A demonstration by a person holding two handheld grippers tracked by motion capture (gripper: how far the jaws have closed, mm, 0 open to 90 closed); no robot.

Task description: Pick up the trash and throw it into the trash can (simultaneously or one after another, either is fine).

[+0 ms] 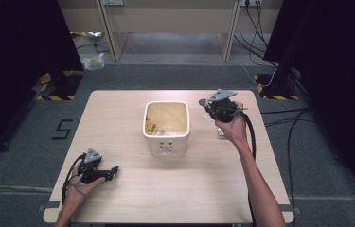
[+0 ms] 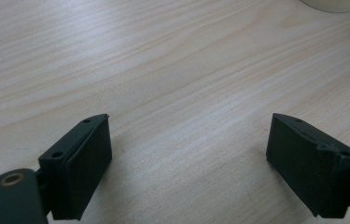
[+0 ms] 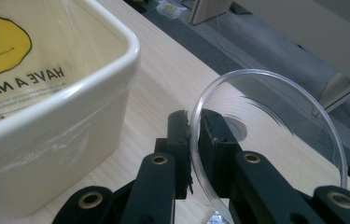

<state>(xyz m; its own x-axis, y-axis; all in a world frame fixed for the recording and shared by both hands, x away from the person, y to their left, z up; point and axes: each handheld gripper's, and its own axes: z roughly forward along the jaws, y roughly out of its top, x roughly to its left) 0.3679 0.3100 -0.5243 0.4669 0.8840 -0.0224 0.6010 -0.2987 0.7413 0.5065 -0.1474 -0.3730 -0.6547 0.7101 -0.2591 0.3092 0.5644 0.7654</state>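
Pale wood table (image 1: 132,189) under me: my right gripper (image 3: 195,122) pinches the rim of a clear round lid (image 3: 275,135), raised just right of the cream bin (image 1: 166,126); my left gripper (image 2: 189,149) rests wide and empty near the table's front-left corner.

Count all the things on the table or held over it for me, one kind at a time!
Bin: 1
Clear disc, pinched in the right hand-held gripper: 1
Small silvery bit lying on the table: 1
Hand-held grippers, right and left: 2
Total: 5
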